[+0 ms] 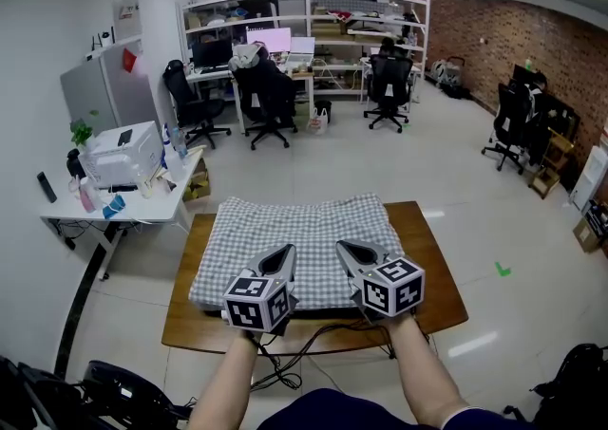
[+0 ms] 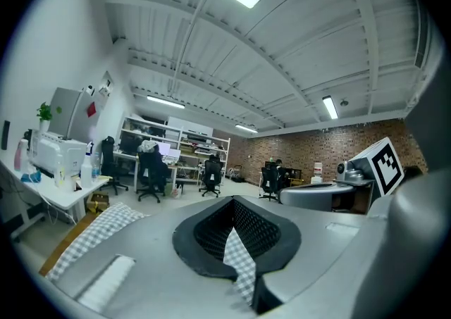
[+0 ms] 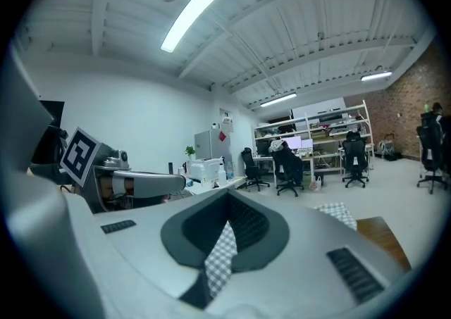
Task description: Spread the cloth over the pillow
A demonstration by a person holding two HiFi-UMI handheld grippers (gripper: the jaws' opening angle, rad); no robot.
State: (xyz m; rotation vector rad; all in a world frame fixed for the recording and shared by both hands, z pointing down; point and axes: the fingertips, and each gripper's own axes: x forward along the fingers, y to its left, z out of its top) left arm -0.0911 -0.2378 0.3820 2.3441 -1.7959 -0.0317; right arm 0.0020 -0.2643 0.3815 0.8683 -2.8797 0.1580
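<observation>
Jaws, left: clenched; my left gripper (image 2: pixel 236 240) is grasping a pinch of the cloth (image 2: pixel 242 263), and a checked strip runs up between them.
Jaws, right: clenched as well; my right gripper (image 3: pixel 227 229) grips another pinch of the same cloth (image 3: pixel 220 263).
Grippers: in the head view the left gripper (image 1: pixel 284 252) sits at 7 o'clock of the cloth and the right gripper (image 1: pixel 345 247) at 5 o'clock. Both point to 12, side by side, not touching.
Cloth: grey and white check (image 1: pixel 304 224), lying spread over the pillow in the middle of the table (image 1: pixel 432 276), with its near edge at my jaws.
Pillow: covered by the cloth; only its plump shape shows.
Table: brown wood, with bare strips at 3 and 9 o'clock of the cloth.
Desk: a white desk (image 1: pixel 57 215) at 10 o'clock, well apart from the table, with a printer (image 1: pixel 119 155) on it.
Chairs: black office chairs (image 1: pixel 266 96) at 12 o'clock, far across the floor.
</observation>
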